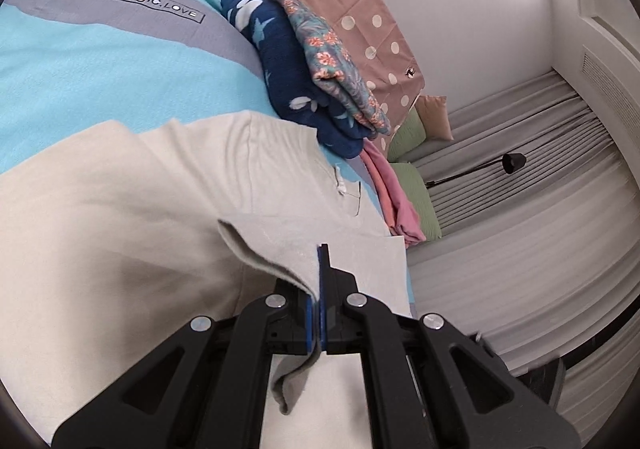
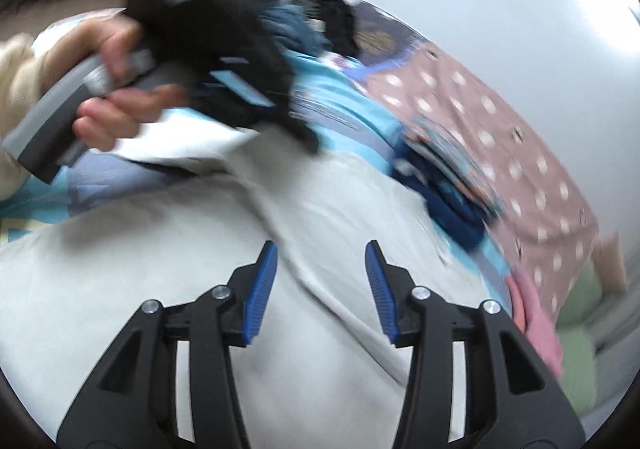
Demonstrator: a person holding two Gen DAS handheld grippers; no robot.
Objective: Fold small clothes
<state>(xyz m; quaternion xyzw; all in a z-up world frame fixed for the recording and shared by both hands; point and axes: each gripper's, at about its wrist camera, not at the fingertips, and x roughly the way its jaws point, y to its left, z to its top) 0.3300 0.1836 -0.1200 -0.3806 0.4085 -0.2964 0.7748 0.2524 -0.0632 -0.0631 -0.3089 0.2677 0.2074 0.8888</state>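
A cream garment (image 1: 120,209) lies spread on the turquoise and grey bedspread (image 1: 80,61). My left gripper (image 1: 322,265) is shut on a grey-white edge of this garment (image 1: 272,253) and holds it lifted, with cloth hanging between the blue pads. In the blurred right wrist view the same garment (image 2: 120,269) fills the lower half. My right gripper (image 2: 320,269) is open and empty just above it. The person's hand holds the left gripper tool (image 2: 216,61) at the upper left.
Folded clothes sit at the bed's far side: a navy printed piece (image 1: 288,77), a floral piece (image 1: 332,61) on it, and a pink piece (image 1: 396,201). A brown polka-dot sheet (image 1: 352,9) lies beyond. Green cushions (image 1: 416,185), a black lamp (image 1: 512,163) and grey curtains are at right.
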